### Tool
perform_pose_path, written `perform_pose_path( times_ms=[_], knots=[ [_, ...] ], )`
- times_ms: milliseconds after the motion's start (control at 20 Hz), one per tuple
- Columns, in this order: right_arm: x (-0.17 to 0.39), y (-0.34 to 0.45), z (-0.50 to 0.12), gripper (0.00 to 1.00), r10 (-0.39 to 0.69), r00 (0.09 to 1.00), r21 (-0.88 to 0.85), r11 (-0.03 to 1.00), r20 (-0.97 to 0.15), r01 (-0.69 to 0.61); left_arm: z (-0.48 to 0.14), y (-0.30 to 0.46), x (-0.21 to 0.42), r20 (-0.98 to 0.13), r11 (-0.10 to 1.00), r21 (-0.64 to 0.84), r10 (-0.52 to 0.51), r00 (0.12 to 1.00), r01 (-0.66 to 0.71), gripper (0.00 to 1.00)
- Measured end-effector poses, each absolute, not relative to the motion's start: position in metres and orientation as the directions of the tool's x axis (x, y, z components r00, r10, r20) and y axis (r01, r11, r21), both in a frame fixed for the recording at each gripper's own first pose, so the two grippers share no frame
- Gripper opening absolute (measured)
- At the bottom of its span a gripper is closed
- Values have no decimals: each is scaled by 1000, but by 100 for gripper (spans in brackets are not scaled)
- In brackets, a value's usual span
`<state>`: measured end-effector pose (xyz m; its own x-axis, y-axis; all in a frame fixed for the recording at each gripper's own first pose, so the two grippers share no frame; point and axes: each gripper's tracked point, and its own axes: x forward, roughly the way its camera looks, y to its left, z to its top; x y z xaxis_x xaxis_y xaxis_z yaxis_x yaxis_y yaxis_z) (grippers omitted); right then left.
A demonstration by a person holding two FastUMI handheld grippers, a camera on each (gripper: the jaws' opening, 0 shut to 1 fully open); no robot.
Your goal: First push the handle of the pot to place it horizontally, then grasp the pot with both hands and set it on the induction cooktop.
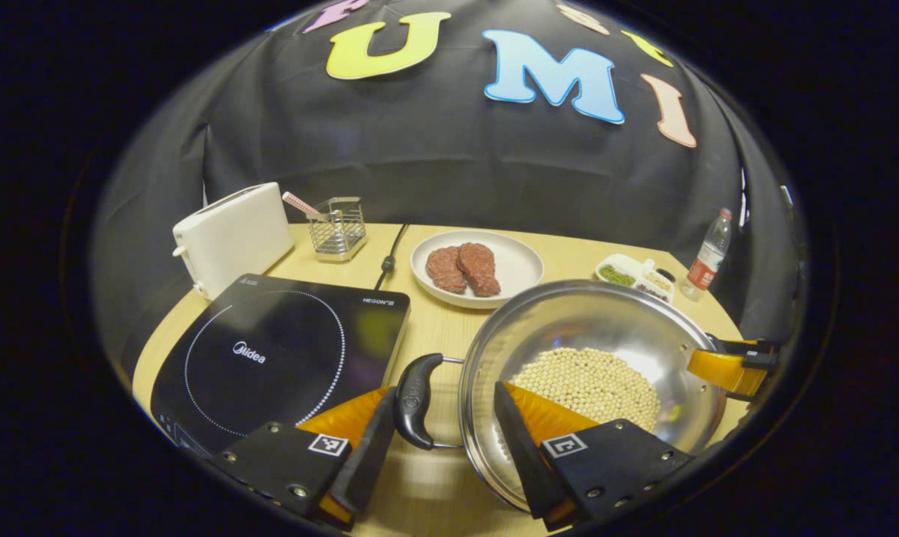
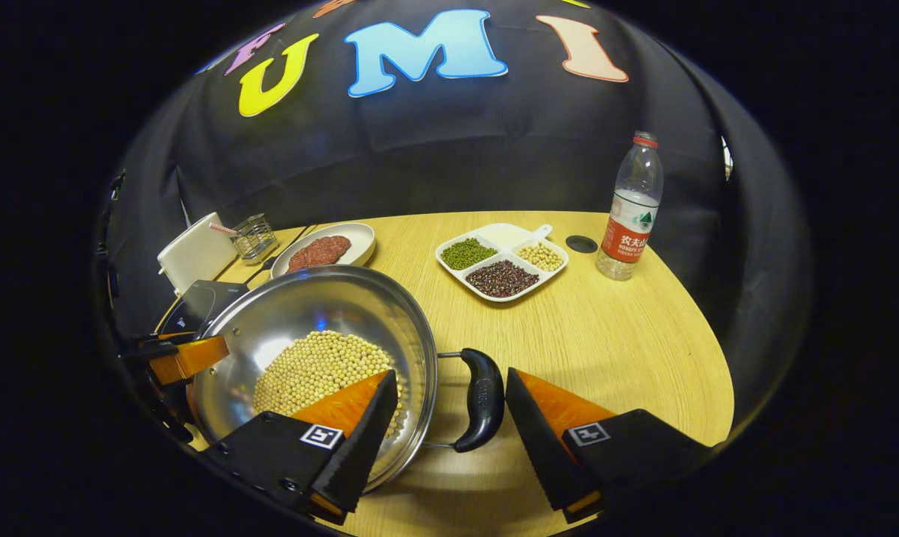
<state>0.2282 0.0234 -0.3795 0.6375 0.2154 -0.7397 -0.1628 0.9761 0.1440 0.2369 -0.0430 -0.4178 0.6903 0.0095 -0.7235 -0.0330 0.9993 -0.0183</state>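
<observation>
1. Left gripper point(image 1: 438, 432), bottom centre of the left gripper view: fingers spread wide, straddling the near black pot handle point(image 1: 417, 400), holding nothing; left finger point(image 1: 371, 447) beside the handle, right finger point(image 1: 520, 440) over the rim.
2. Right gripper point(image 2: 449, 429), bottom centre of the right gripper view: fingers likewise wide apart around the other black pot handle point(image 2: 481, 399), neither finger pressing on it.
3. Steel pot point(image 1: 628, 321) on the wooden tabletop point(image 1: 434, 328), centre right of the left gripper view, lower left of the right gripper view; pale soybeans point(image 1: 591, 384) heaped inside.
4. Both handles lying level, sticking out sideways from the rim.
5. Right gripper also seen at the far right edge of the left gripper view, by the pot's rim.
6. Induction cooktop point(image 1: 277, 358), lower left of the left gripper view, just beside the pot, not under it.
7. Farther back in the left gripper view: white plate with two meat patties point(image 1: 477, 267), wire holder point(image 1: 337, 227), white toaster point(image 1: 233, 237).
8. Upper right of the right gripper view: divided dish of beans point(image 2: 503, 261), water bottle point(image 2: 631, 209) standing upright.
</observation>
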Motion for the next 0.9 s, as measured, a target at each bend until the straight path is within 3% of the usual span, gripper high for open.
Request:
perform_pose_path(
  times_ms=[50, 100, 150, 200, 250, 300, 350, 450, 500, 550, 650, 900],
  knots=[
    [227, 22, -382, 83, 210, 631, 139, 977, -747, -161, -419, -43, 238, -727, 999, -16, 11, 686, -33, 79],
    [229, 18, -385, 84, 196, 632, 126, 980, -750, -155, -421, -43, 237, -731, 999, -15, 12, 682, -33, 79],
    [230, 17, -384, 72, 195, 633, 129, 980, -749, -149, -422, -42, 237, -734, 999, -11, 14, 679, -32, 79],
    [231, 17, -384, 67, 196, 632, 138, 981, -750, -140, -423, -38, 237, -735, 999, 5, 30, 677, -39, 78],
    [230, 18, -384, 67, 197, 630, 146, 980, -751, -132, -425, -35, 237, -738, 999, 8, 38, 674, -47, 74],
    [231, 18, -384, 63, 198, 630, 151, 980, -751, -128, -421, -36, 236, -734, 998, -3, 35, 678, -55, 61],
    [230, 19, -383, 57, 199, 629, 151, 980, -751, -130, -422, -37, 236, -735, 998, -6, 34, 677, -57, 63],
    [230, 20, -383, 53, 204, 626, 154, 979, -752, -133, -425, -37, 235, -746, 999, 5, 28, 666, -37, 57],
    [228, 19, -379, 46, 206, 623, 160, 979, -755, -130, -425, -38, 235, -750, 1000, 7, 20, 661, -24, 55],
    [231, 20, -384, 45, 207, 624, 160, 978, -754, -132, -425, -39, 238, -747, 1000, 6, 13, 664, -12, 60],
    [231, 20, -380, 45, 213, 627, 169, 977, -749, -129, -421, -38, 237, -748, 1000, 4, 13, 664, -15, 53],
    [236, 19, -354, 41, 206, 657, 146, 978, -725, -147, -400, -39, 240, -725, 999, -20, 7, 689, -32, 55]
  ],
)
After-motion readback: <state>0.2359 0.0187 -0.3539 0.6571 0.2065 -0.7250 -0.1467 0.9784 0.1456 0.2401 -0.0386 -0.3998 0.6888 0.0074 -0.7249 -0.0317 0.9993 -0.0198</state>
